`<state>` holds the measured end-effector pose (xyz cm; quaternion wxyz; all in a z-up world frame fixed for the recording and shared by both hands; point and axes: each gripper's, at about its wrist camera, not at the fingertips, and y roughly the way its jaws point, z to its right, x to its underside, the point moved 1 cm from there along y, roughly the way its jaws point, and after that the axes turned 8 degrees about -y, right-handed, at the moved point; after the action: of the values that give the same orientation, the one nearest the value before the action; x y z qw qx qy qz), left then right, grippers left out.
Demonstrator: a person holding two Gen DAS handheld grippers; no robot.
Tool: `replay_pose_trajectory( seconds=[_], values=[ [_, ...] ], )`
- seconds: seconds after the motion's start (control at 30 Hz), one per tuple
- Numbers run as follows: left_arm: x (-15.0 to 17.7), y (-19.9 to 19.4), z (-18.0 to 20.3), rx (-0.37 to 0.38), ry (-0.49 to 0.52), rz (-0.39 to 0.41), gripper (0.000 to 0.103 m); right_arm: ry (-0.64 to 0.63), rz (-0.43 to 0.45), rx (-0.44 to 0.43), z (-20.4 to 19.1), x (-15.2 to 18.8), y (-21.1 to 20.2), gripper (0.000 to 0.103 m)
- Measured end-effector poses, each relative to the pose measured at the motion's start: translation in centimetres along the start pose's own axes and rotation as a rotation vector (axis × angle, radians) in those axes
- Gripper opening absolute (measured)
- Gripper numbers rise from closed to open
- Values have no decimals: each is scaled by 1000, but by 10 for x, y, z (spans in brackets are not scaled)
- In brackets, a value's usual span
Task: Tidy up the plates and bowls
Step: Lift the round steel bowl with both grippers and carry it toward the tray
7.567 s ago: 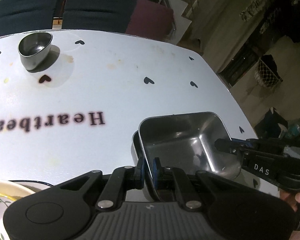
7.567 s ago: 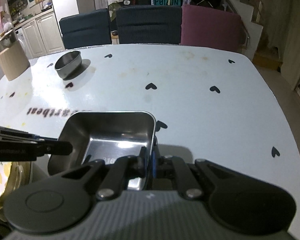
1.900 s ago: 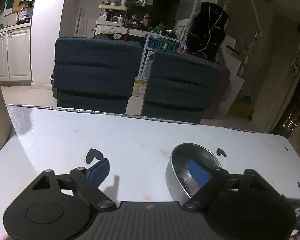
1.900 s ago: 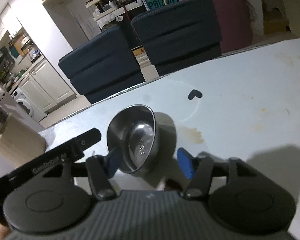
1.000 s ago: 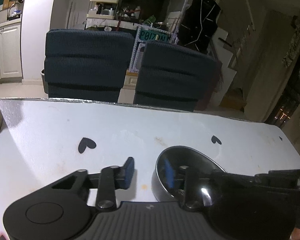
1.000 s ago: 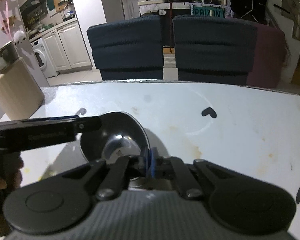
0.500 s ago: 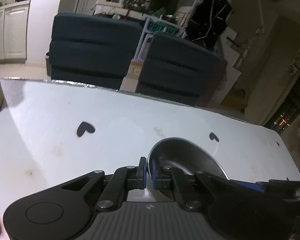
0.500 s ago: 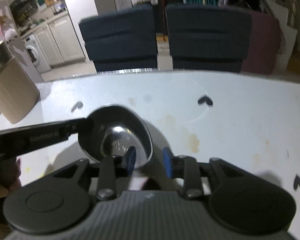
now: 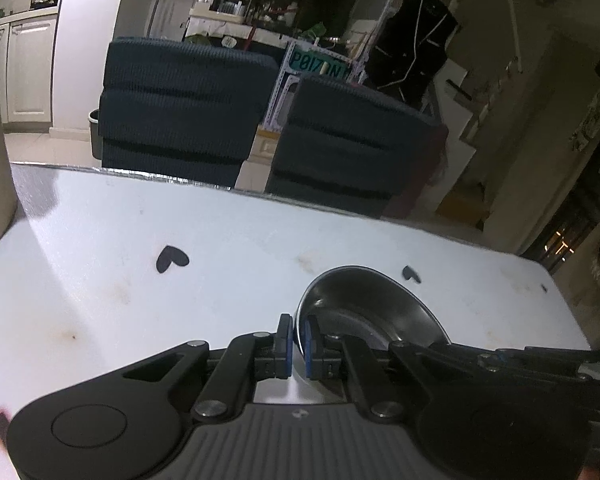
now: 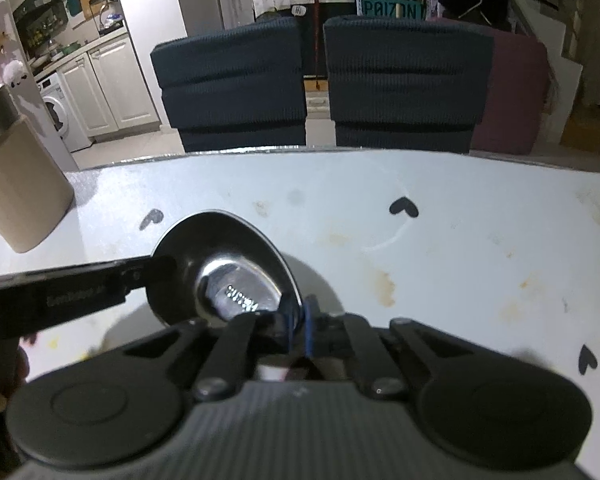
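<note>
Two views share one steel bowl (image 9: 364,304) on the white table (image 9: 220,248); only the right wrist view shows us a beige container (image 10: 20,188) at the table's left edge and the bowl's shiny bottom. We see the left gripper (image 9: 297,340) clamped narrowly on the bowl's near rim, and the right gripper (image 10: 299,326) pinching its right rim, jaws having just closed there.
</note>
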<state>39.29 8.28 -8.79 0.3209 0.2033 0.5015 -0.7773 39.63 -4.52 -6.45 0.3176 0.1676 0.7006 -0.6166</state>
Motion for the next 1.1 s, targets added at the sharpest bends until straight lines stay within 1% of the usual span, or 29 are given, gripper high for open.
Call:
replay_pose_trajectory(
  seconds=[0.1,0.27,0.47,0.7,0.8,1.1],
  values=[
    [1,-13,5,1,-9,2,6,-2,16,-5,1,-1,-13,5],
    [8,-38,22,-8,10,3,6,-27,34,-10,1,3,-41,5],
    [19,-70,43,18,9,10,6,-32,59,-16,7,13,-81,5],
    [41,-102,70,33,47,12,7,-22,76,-34,20,37,-124,5],
    [49,-115,77,45,39,14,7,-7,83,-47,25,48,-141,5],
    [76,-147,101,108,58,19,8,23,113,-70,39,80,-183,5]
  ],
)
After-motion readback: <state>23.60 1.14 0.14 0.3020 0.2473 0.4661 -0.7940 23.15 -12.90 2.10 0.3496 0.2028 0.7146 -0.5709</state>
